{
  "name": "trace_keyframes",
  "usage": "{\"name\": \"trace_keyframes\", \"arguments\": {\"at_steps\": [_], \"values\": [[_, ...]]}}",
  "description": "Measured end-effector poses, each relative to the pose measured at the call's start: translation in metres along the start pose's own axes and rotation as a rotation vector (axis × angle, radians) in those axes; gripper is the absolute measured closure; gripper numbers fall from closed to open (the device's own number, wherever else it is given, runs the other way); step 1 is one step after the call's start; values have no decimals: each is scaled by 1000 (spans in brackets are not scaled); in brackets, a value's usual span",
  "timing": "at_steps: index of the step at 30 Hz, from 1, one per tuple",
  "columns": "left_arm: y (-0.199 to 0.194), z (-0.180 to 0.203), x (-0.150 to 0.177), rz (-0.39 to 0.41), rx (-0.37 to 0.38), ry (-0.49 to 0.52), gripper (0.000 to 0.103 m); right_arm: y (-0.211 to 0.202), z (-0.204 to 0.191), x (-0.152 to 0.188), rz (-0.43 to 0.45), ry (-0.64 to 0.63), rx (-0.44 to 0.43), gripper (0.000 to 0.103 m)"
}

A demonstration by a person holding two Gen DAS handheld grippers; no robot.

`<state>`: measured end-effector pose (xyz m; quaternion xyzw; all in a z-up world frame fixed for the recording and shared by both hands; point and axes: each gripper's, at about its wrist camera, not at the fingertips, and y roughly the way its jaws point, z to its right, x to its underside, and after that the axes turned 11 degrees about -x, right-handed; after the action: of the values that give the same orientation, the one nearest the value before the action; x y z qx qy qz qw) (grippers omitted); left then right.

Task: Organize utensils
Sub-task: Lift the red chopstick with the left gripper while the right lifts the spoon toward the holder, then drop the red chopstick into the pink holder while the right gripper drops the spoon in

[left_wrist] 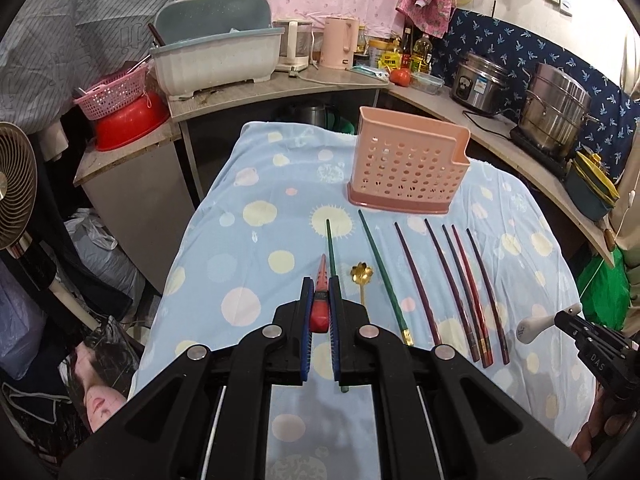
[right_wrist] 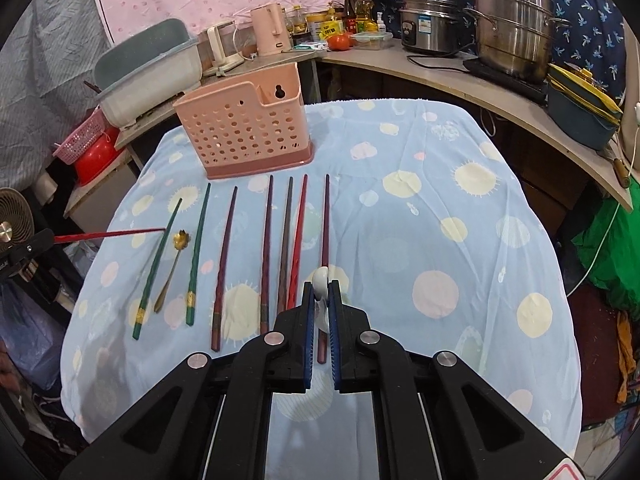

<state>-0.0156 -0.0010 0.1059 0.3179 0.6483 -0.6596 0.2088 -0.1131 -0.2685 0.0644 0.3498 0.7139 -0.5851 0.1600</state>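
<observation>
Left hand-held gripper (left_wrist: 320, 304) level, clamping red chopstick (left_wrist: 321, 292) | right hand-held gripper (right_wrist: 321, 300) level, clamping apparently white spoon (right_wrist: 321, 284)

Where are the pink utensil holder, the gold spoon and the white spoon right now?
pink utensil holder (right_wrist: 248, 128): right wrist view, perforated front wall.
gold spoon (right_wrist: 181, 239): right wrist view, flower-shaped bowl.
white spoon (left_wrist: 534, 326): left wrist view, handle end protruding from right gripper.
</observation>
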Motion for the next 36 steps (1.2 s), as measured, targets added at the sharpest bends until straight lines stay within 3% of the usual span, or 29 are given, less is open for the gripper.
{"name": "trace_keyframes", "arguments": {"at_steps": [17,26,36], "values": [[-9,10,-77,113,-5,26,96,10,-13,-74,77,-17,-53,96],[-25,31,-152,241,29,37,96,19,-19,-133,118,-26,-101,96],[-25,64,-231,366,75,28,96,56,-35,-215,175,9,-218,96]]}}
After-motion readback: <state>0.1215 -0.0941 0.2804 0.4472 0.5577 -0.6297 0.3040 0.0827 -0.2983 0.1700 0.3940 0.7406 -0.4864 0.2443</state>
